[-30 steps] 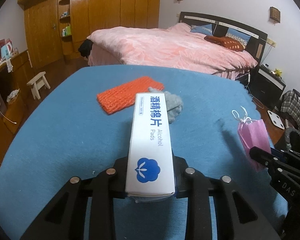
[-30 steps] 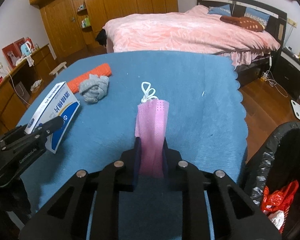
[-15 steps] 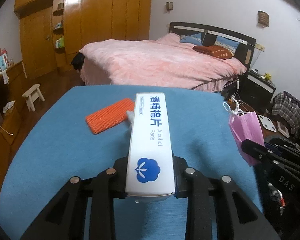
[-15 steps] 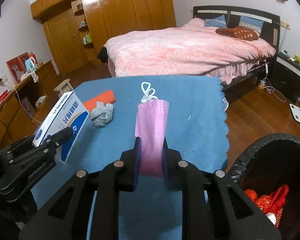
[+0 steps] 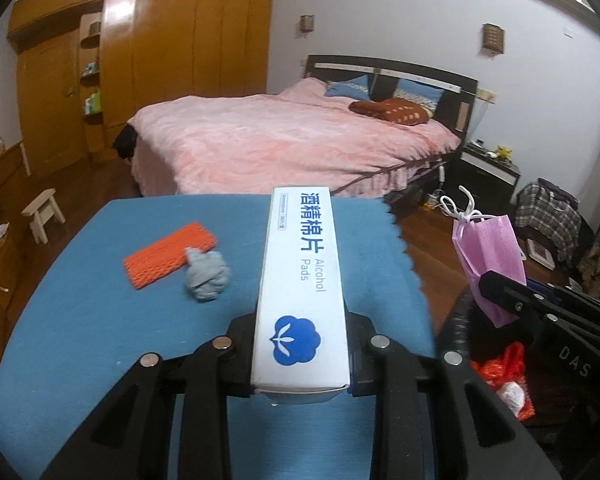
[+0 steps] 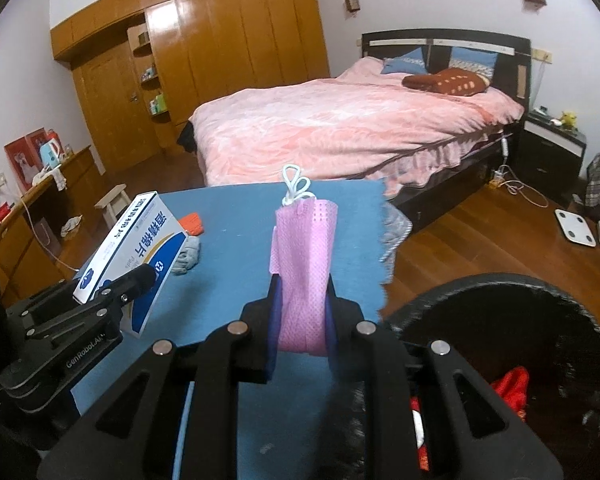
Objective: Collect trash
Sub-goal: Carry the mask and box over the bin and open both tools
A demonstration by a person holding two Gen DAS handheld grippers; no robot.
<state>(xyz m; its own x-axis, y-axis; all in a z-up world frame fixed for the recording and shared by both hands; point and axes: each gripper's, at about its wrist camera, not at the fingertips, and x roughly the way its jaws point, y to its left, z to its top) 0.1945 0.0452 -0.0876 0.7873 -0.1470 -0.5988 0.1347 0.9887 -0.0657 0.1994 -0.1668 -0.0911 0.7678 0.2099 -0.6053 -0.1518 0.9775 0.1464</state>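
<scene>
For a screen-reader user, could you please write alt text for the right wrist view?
The right gripper holds a pink face mask above a blue table, beside a black trash bin. At left, the left gripper holds an alcohol pads box.

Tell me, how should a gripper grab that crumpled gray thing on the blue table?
Pinch the gray wad across its bunched middle, coming straight down from above. It lies low and lumpy on the blue table, soft enough to squeeze. Its upper edge touches the orange mesh pad, so keep clear there.

The alcohol pads box [image 5: 300, 280] is white with blue print. The face mask [image 6: 304, 268] is pink; the table [image 5: 100, 340] blue, the netted foam sleeve [image 5: 168, 254] orange.
</scene>
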